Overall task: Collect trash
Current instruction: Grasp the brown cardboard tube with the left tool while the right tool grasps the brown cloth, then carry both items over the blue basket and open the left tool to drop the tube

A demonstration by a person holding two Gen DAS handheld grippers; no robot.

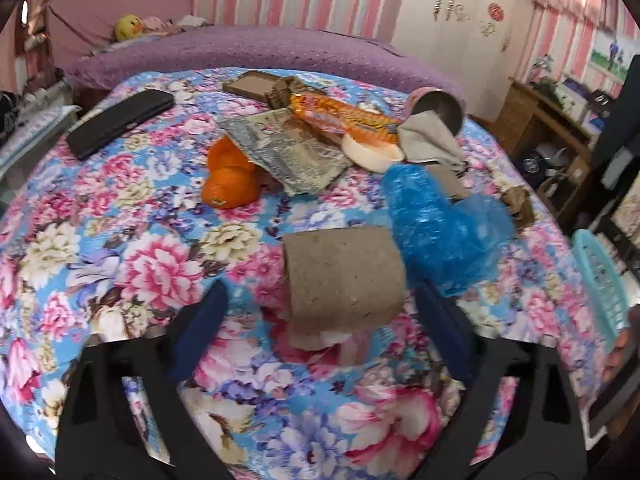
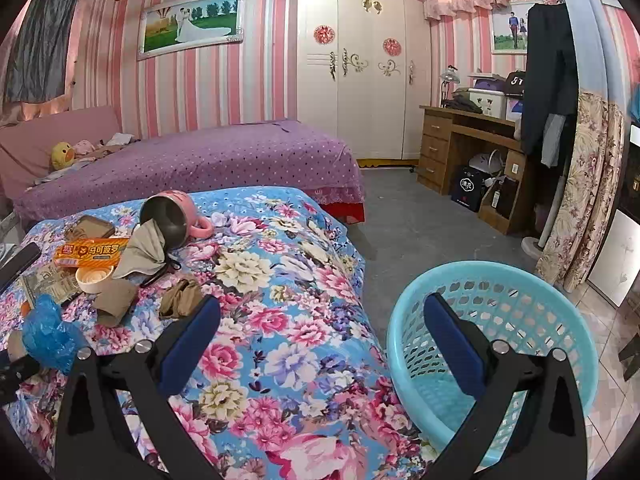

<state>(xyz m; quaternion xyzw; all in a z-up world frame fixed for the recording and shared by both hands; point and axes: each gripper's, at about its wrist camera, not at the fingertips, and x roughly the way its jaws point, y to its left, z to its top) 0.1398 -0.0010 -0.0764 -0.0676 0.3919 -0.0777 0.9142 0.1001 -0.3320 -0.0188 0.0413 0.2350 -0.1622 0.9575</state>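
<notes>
pink-striped walls and a purple bed (image 2: 192, 160) stood behind the floral cloth (image 1: 120, 264) on which the trash lay. nearest the left wrist camera, a brown paper roll (image 1: 344, 276) lay on that cloth between the two fingers of the left gripper (image 1: 320, 312); the jaws stood wide on either side of it, and no pad pressed on it. just beside the roll, to its right, sat a crumpled blue plastic bag (image 1: 440, 228). farther back lay two oranges (image 1: 230, 184), a silvery wrapper (image 1: 288, 152), an orange snack packet (image 1: 344, 116), a white lid (image 1: 372, 152), a grey rag (image 1: 428, 140) and a tipped pink mug (image 1: 436, 108). a black case (image 1: 120, 120) lay well apart at the left. the right gripper (image 2: 320, 340) was released, with nothing between its fingers, one finger over the cloth and the other in front of the turquoise basket (image 2: 560, 320) that stood beside the cloth's edge.
</notes>
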